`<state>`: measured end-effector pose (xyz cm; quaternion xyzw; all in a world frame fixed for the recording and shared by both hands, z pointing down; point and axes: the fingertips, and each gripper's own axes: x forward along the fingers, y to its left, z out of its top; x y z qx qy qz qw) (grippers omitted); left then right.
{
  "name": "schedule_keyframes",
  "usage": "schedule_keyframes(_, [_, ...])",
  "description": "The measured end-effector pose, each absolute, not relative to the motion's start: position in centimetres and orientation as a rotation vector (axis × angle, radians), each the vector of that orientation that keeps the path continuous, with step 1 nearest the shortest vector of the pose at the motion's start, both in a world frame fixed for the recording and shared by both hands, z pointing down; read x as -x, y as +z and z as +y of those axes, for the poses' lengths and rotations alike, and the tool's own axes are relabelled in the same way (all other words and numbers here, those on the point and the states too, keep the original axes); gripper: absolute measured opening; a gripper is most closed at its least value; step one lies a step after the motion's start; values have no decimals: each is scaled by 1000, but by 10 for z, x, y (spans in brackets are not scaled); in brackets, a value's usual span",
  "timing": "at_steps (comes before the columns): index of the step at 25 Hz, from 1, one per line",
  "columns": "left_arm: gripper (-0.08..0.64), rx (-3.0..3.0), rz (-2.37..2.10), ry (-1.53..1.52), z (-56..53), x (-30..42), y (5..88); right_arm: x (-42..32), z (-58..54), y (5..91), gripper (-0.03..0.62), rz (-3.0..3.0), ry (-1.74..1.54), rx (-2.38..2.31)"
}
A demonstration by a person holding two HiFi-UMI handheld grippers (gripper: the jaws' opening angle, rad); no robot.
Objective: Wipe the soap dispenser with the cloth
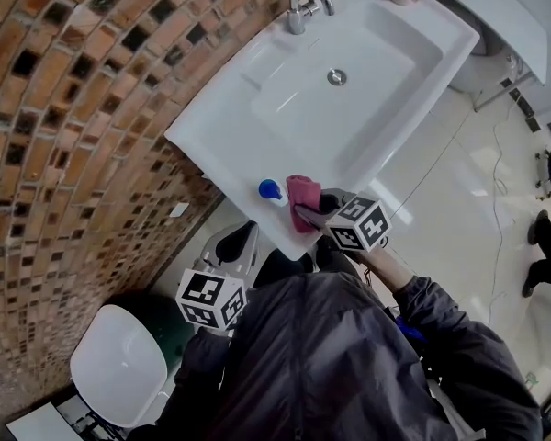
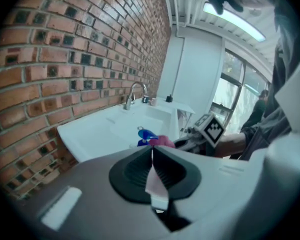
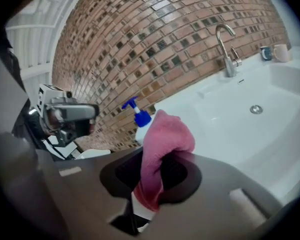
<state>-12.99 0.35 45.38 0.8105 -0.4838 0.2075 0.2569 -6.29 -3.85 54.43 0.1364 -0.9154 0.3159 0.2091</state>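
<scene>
Left gripper (image 1: 241, 239): jaws shut, empty, below the white ceramic sink (image 1: 211, 127).
Soap dispenser (image 1: 271, 191): white bottle, blue pump, upright on the sink's near corner.
Cloth (image 1: 302, 202): pink, bunched, just beside the dispenser.
Right gripper (image 1: 323, 211): clamped on the cloth.

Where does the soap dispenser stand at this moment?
In the head view, the soap dispenser stands on the rim of the white sink, at the edge nearest the person. It is just left of the pink cloth clamped in the right tongs.
</scene>
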Motion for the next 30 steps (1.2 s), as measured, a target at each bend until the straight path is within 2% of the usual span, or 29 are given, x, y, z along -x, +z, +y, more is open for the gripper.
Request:
schedule_keyframes(2, [35,-2159,-1303,604,-1,134,471,64,-42,522,69,-2609,820,-289])
schedule_keyframes(6, [175,-2106,-1232,684,-12,127,505,73,-66,495,68,-2672,708,-230])
schedule_keyframes(9, [238,-2094,-1168,725,-21,114,523,82,-77,504,67,-2600,621,-123])
schedule_keyframes(15, [270,-2063,-1117,752,-35,103,546,89,-71,552,67,-2359,660,113])
schedule_keyframes(20, [270,-2047,-1126,751,-40,108,549,94,-64,597,69,-2211,534,118])
schedule_keyframes(30, [264,-2088,-1151,918,-56,117,564,98,-52,595,69,-2204,346,142])
